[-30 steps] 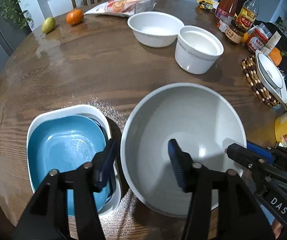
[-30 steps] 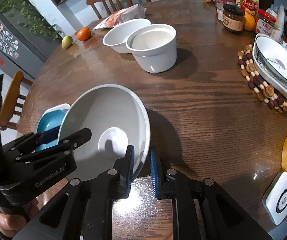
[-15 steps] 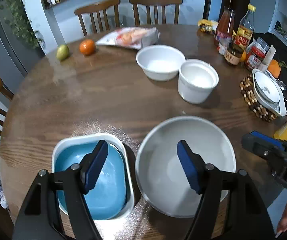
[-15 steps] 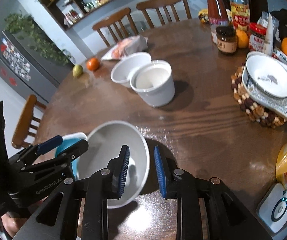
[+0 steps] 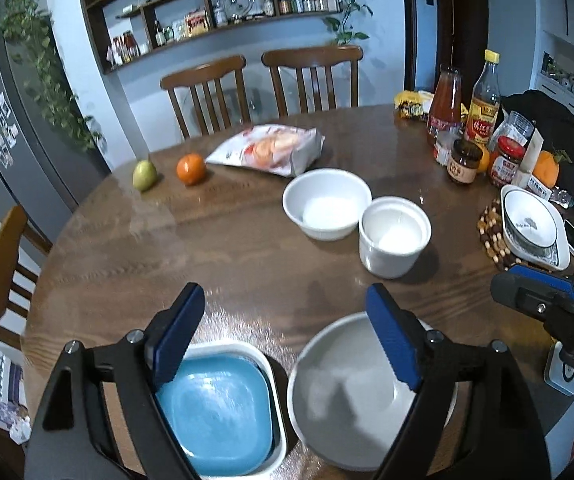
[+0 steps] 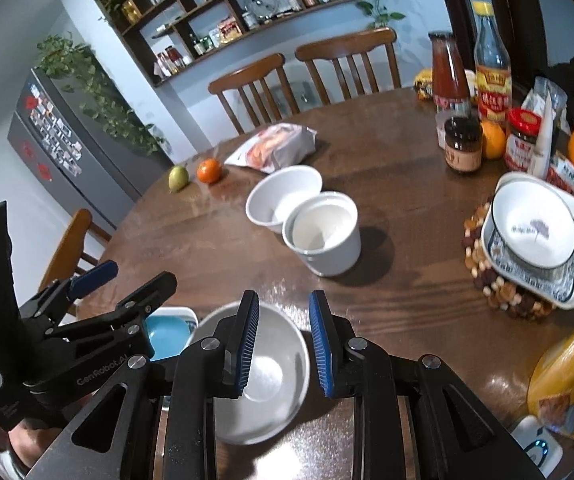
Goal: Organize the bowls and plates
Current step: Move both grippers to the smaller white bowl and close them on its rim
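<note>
Now the widening, empty left gripper (image 5: 287, 340) hangs over the grey bowl (image 5: 351, 404) at the table's (image 5: 207, 248) near edge; the two white bowls (image 5: 327, 204) lie ahead towards the far edge, while the right gripper (image 6: 283, 344) is narrow and empty.

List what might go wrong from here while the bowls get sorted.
1. The two white bowls, one and the other, look to be touching; lifting one may drag the other.
2. The grey bowl lies close beside the blue plate; moving either may knock them together.
3. Jars crowd the patterned bowl.
</note>
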A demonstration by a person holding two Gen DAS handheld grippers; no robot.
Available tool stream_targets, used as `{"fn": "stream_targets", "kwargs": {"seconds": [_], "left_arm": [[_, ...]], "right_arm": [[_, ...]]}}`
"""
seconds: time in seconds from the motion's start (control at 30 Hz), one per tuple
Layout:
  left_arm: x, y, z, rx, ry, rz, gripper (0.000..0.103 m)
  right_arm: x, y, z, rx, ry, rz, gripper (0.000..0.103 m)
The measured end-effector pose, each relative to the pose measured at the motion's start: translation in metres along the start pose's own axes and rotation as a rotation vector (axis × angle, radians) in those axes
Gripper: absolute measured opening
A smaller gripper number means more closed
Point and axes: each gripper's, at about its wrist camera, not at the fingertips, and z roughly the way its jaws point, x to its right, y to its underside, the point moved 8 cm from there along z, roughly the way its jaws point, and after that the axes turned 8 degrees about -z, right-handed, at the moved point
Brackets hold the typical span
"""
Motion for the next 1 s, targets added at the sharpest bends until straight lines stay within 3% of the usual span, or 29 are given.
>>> {"fn": "stream_targets", "kwargs": {"seconds": [0.17, 0.27, 0.3, 0.37, 0.4, 0.6, 0.67, 1.0], "left_arm": [[0.004, -0.018, 0.001, 0.037, -0.002, 0.029, 0.083], [0.005, -0.028, 0.005, 0.039, 0.008, 0.037, 0.089], [0.005, -0.032, 0.010, 0.021, 0.026, 0.030, 0.093], [0.005, -0.038, 0.020, -0.011, 0.053, 0.012, 0.095], [0.003, -0.041, 0.029, -0.041, 0.061, 0.000, 0.095], [-0.020, -0.061, 0.069, -0.171, 0.097, -0.132, 0.095], [-0.029, -0.068, 0.082, -0.206, 0.111, -0.186, 0.096], [-0.024, -0.071, 0.152, -0.315, 0.151, -0.244, 0.097]], "right_arm": [[0.000, -0.018, 0.000, 0.019, 0.004, -0.009, 0.026], [-0.001, -0.030, 0.003, 0.021, 0.004, -0.021, 0.027], [-0.001, -0.034, 0.005, 0.015, 0.000, -0.021, 0.031], [0.001, -0.044, 0.009, 0.013, 0.000, -0.008, 0.055], [0.004, -0.049, 0.012, 0.013, 0.006, -0.002, 0.058], [0.013, -0.083, 0.033, -0.024, 0.013, 0.008, 0.059], [0.017, -0.089, 0.043, -0.051, 0.015, 0.015, 0.066], [0.046, -0.107, 0.131, -0.219, 0.003, 0.058, 0.067]]}}
